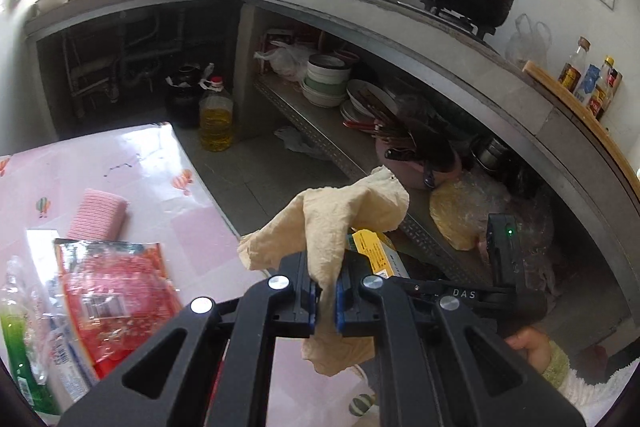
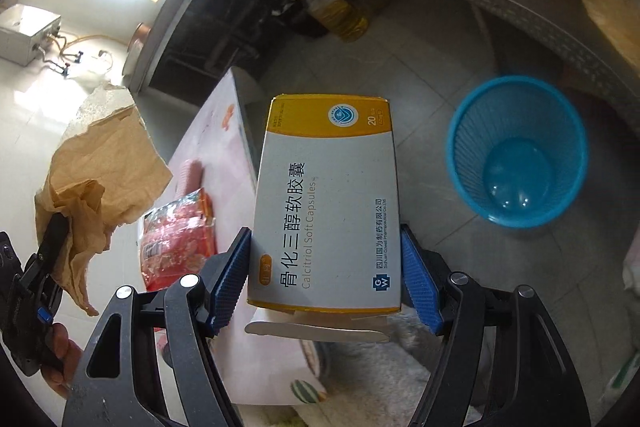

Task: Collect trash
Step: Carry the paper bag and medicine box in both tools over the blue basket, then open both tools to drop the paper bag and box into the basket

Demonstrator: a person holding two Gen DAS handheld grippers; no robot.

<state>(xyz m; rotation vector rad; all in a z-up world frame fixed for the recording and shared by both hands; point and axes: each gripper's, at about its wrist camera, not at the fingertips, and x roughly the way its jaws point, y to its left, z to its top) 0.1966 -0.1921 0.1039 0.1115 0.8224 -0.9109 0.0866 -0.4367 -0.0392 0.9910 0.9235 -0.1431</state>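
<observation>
My left gripper (image 1: 328, 301) is shut on a crumpled beige paper napkin (image 1: 336, 223), held past the table's edge; the right wrist view shows the same napkin (image 2: 100, 163) at the left. My right gripper (image 2: 326, 279) is shut on a white and yellow medicine box (image 2: 328, 203), its blue pads pressing both long sides. The box (image 1: 376, 251) peeks out behind the napkin in the left view. An empty blue mesh waste bin (image 2: 516, 151) stands on the floor, ahead and to the right of the box.
A table with a pink cloth (image 1: 132, 167) carries a red snack wrapper (image 1: 116, 295), a pink rolled cloth (image 1: 100, 215) and a green plastic bottle (image 1: 20, 339). A concrete counter (image 1: 360, 15) with pots runs behind, with dishes shelved below. An oil jug (image 1: 216, 119) stands on the floor.
</observation>
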